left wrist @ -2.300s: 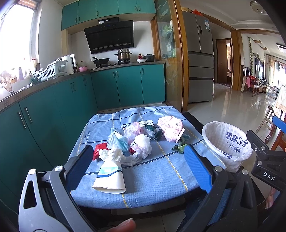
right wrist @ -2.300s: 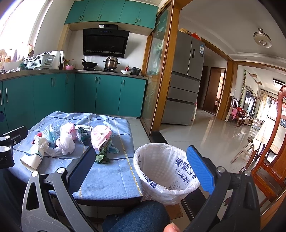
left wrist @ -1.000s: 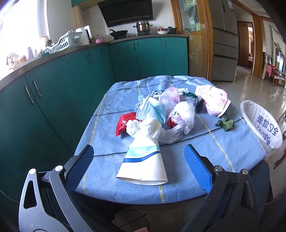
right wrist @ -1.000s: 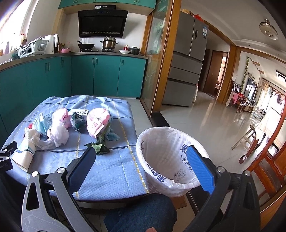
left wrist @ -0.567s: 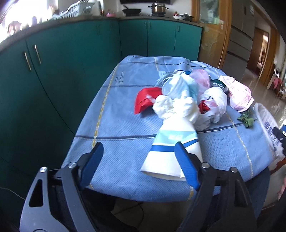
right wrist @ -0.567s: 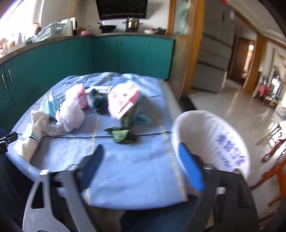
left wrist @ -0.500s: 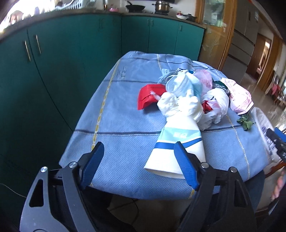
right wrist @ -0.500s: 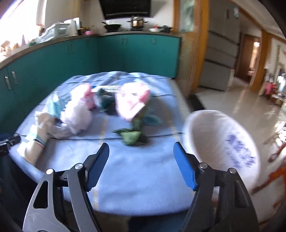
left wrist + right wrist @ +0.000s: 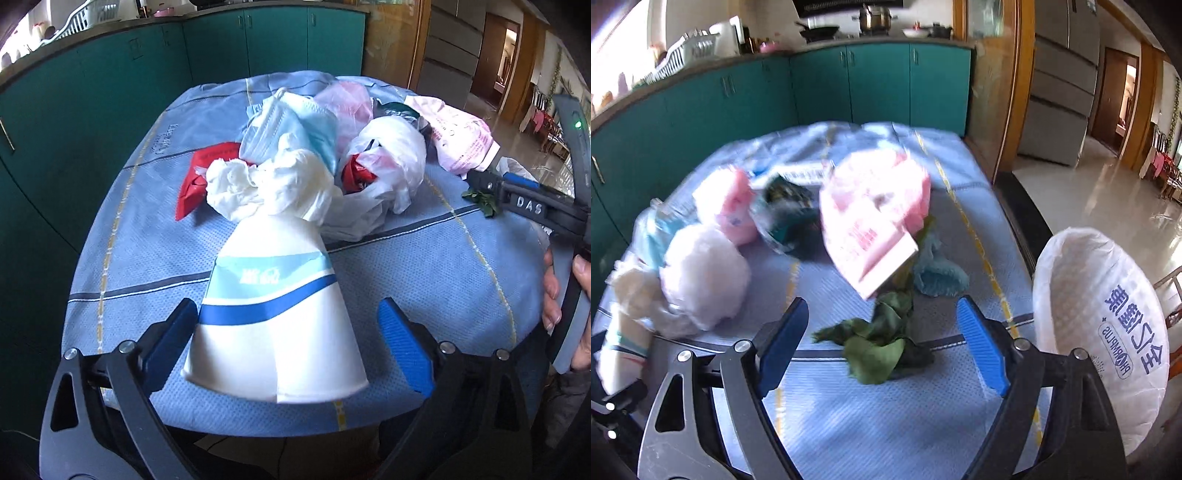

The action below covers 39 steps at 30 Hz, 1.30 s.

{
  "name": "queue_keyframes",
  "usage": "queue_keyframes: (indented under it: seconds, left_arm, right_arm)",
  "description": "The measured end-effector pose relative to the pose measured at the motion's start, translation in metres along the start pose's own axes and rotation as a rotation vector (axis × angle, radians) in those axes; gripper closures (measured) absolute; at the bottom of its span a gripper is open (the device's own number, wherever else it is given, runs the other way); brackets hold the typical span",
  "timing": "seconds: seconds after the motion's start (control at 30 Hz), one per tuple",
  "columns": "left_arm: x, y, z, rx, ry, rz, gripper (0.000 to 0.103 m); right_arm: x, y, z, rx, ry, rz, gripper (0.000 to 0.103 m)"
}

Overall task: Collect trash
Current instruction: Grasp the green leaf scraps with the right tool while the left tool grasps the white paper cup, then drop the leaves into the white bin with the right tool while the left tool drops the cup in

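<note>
A blue-clothed table (image 9: 140, 236) carries a heap of trash. A white paper cup (image 9: 273, 317) with a blue band lies on its side, crumpled tissue (image 9: 266, 184) stuffed in its far end. My left gripper (image 9: 284, 310) straddles the cup's wide end; its jaws are opening and the pads do not press on it. My right gripper (image 9: 882, 310) hovers over wilted green leaves (image 9: 879, 347), which lie between its fingertips untouched, and its jaws are opening too. The pink packet (image 9: 871, 221) lies just beyond. The bin with a white liner (image 9: 1100, 314) stands at the table's right edge.
The heap also holds blue face masks (image 9: 291, 122), a red wrapper (image 9: 199, 173), a white plastic bag (image 9: 391, 155) and a dark green wrapper (image 9: 786, 210). Teal cabinets (image 9: 92, 92) run along the left and back. A hand (image 9: 554, 291) holds the right gripper's handle.
Both grippers came down and closer to the table. The left now has the paper cup between its fingers, and the right swung left over the green leaves. Both pairs of jaws narrowed, then widened.
</note>
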State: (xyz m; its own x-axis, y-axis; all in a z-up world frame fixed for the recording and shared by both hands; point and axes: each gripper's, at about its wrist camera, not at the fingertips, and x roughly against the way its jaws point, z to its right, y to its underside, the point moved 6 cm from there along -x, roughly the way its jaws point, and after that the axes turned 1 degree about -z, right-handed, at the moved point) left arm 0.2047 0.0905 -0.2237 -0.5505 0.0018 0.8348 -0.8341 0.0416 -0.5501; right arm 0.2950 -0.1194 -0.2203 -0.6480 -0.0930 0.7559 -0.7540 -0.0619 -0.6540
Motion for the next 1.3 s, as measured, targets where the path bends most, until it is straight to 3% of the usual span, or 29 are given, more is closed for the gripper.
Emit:
queue_keyframes:
  seconds: [0.07, 0.2, 0.27, 0.3, 0.53, 0.83, 1.0, 1.13, 1.3]
  left_arm:
    - [-0.005, -0.001, -0.005, 0.023, 0.02, -0.015, 0.005]
    - [-0.011, -0.002, -0.018, 0.06, 0.045, -0.033, 0.006]
    - [-0.012, -0.002, -0.023, 0.075, 0.053, -0.038, 0.01]
    - [-0.012, -0.003, -0.025, 0.082, 0.051, -0.037, 0.02]
    - [0.008, -0.004, -0.023, 0.068, 0.033, 0.012, 0.021]
    - [0.068, -0.034, 0.023, -0.035, 0.069, 0.211, 0.021]
    - [0.063, -0.046, 0.078, -0.118, 0.138, 0.214, 0.021]
    - [0.059, -0.063, 0.13, -0.182, 0.22, 0.216, 0.021]
    - [0.05, -0.09, 0.22, -0.303, 0.333, 0.24, 0.021]
  right_arm:
    - [-0.009, 0.006, 0.0, -0.004, -0.016, -0.021, 0.024]
    - [-0.006, 0.014, -0.001, -0.018, -0.092, -0.012, 0.064]
    - [0.001, 0.016, -0.003, -0.027, -0.136, -0.014, 0.072]
    - [0.006, 0.018, -0.002, -0.03, -0.149, -0.008, 0.075]
    - [0.046, 0.035, 0.01, -0.043, -0.174, 0.03, 0.077]
    - [0.097, 0.032, 0.065, -0.099, -0.094, 0.153, 0.078]
    - [0.119, 0.028, 0.102, -0.138, -0.034, 0.225, 0.079]
    - [0.139, 0.026, 0.146, -0.176, 0.07, 0.264, 0.079]
    - [0.156, 0.035, 0.196, -0.24, 0.167, 0.283, 0.079]
